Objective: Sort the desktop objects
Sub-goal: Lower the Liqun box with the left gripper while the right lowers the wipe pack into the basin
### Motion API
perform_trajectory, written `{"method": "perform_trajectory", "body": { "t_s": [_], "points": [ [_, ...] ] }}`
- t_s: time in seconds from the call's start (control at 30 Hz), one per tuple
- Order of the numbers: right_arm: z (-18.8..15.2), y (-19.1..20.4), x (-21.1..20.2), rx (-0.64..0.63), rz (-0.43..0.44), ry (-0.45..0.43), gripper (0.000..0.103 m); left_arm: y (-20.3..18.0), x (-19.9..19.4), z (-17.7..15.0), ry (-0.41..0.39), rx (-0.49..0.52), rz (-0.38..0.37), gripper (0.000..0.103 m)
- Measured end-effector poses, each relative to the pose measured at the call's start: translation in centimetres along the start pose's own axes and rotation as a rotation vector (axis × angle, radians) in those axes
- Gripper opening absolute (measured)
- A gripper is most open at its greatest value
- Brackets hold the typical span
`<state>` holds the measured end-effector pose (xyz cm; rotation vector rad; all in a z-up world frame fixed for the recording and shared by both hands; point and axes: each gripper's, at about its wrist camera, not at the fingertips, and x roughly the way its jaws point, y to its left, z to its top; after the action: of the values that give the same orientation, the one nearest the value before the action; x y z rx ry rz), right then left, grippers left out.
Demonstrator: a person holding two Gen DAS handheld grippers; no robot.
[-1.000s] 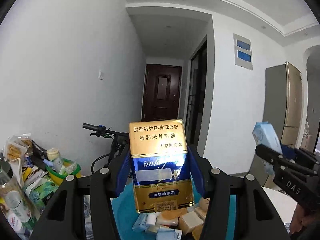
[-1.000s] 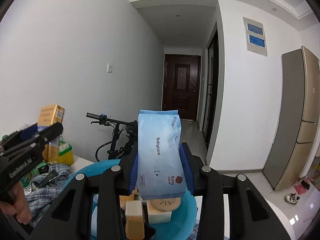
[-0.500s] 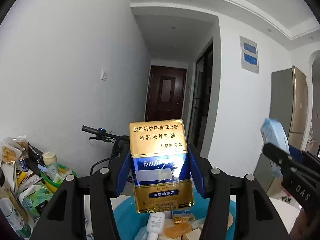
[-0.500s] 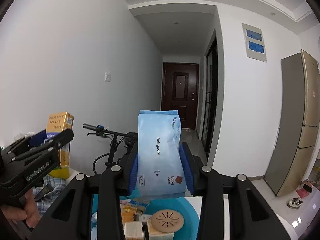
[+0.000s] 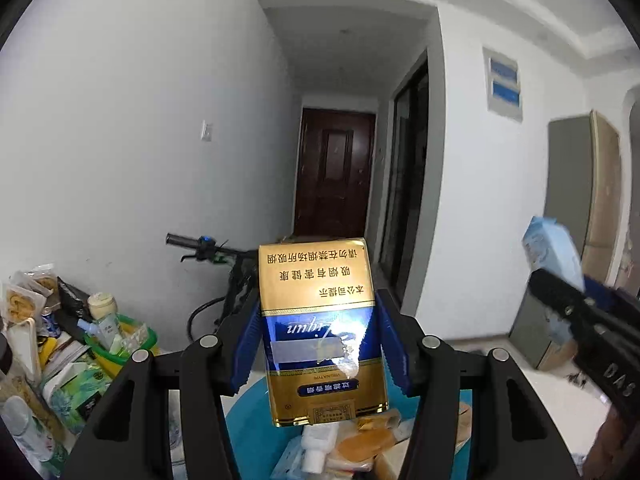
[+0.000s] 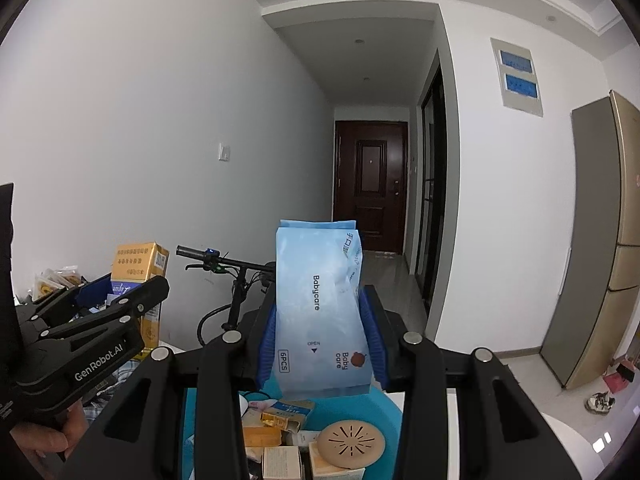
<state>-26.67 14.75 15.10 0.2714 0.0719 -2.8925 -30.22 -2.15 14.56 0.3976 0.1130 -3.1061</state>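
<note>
Cigarette pack (image 5: 320,332) clamped in left claw (image 5: 318,344) (upside down)

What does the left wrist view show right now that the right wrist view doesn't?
Only the left wrist view shows the pile of packets and bottles at the far left, with the green basket, and the front face of the gold and blue cigarette pack clamped in the left gripper.

Only the right wrist view shows the Babycare wipes pack face-on in the right gripper, the round tan disc in the basin, and shoes on the floor.

Both show the blue basin below, the bicycle handlebar, the dark door, and each other's gripper.
</note>
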Motion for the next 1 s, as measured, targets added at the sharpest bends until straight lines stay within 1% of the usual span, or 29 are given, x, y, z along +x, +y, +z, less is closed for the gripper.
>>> {"method": "perform_trajectory", "body": {
  "t_s": [0.03, 0.1, 0.2, 0.23, 0.3, 0.37, 0.47, 0.5, 0.6, 0.63, 0.7, 0.77, 0.83, 0.9, 1.0],
  "points": [
    [0.0, -0.2, 0.3, 0.004, 0.002, 0.012, 0.037, -0.2, 0.7, -0.1, 0.043, 0.018, 0.010, 0.057],
    [-0.3, -0.5, 1.0, 0.010, 0.000, 0.048, 0.037, -0.2, 1.8, -0.5, 0.099, 0.018, 0.008, 0.057],
    [-1.0, -0.6, 2.7, 0.001, -0.027, 0.156, 0.037, -0.3, 3.6, -1.2, 0.190, 0.033, 0.021, 0.057],
    [-1.3, -0.6, 3.4, -0.004, -0.023, 0.191, 0.037, -0.3, 4.3, -1.6, 0.226, 0.037, 0.012, 0.057],
    [-2.0, -0.7, 4.6, 0.008, 0.001, 0.246, 0.037, 0.0, 6.1, -2.4, 0.316, 0.000, -0.031, 0.057],
    [-2.5, -0.9, 5.8, 0.016, 0.022, 0.299, 0.037, 0.5, 7.8, -3.3, 0.394, -0.032, -0.050, 0.057],
    [-3.5, -1.0, 7.5, 0.020, 0.041, 0.388, 0.037, 0.6, 9.7, -4.5, 0.478, -0.008, -0.046, 0.057],
    [-3.9, -1.0, 8.0, 0.014, 0.053, 0.414, 0.037, 0.5, 10.2, -4.8, 0.509, -0.004, -0.057, 0.057],
    [-4.7, -0.9, 9.8, -0.014, 0.077, 0.495, 0.037, 0.3, 11.9, -6.5, 0.656, -0.015, -0.140, 0.057],
    [-5.3, -0.6, 10.2, -0.030, 0.087, 0.522, 0.037, 0.2, 12.2, -6.9, 0.677, -0.016, -0.141, 0.057],
    [-6.4, -0.1, 11.1, -0.060, 0.119, 0.574, 0.037, -0.1, 12.8, -7.6, 0.690, 0.009, -0.105, 0.057],
    [-7.2, 0.0, 12.0, -0.069, 0.139, 0.616, 0.037, 0.0, 13.5, -8.3, 0.727, 0.003, -0.110, 0.057],
    [-7.8, 0.0, 12.5, -0.071, 0.150, 0.641, 0.037, -0.1, 13.7, -8.7, 0.742, 0.006, -0.106, 0.057],
    [-8.0, -0.7, 13.0, -0.066, 0.155, 0.658, 0.037, -0.2, 13.7, -8.8, 0.740, 0.016, -0.095, 0.057],
    [-8.2, -1.5, 13.3, -0.050, 0.145, 0.673, 0.037, -0.1, 13.7, -8.6, 0.744, 0.006, -0.104, 0.057]
  ]
}}
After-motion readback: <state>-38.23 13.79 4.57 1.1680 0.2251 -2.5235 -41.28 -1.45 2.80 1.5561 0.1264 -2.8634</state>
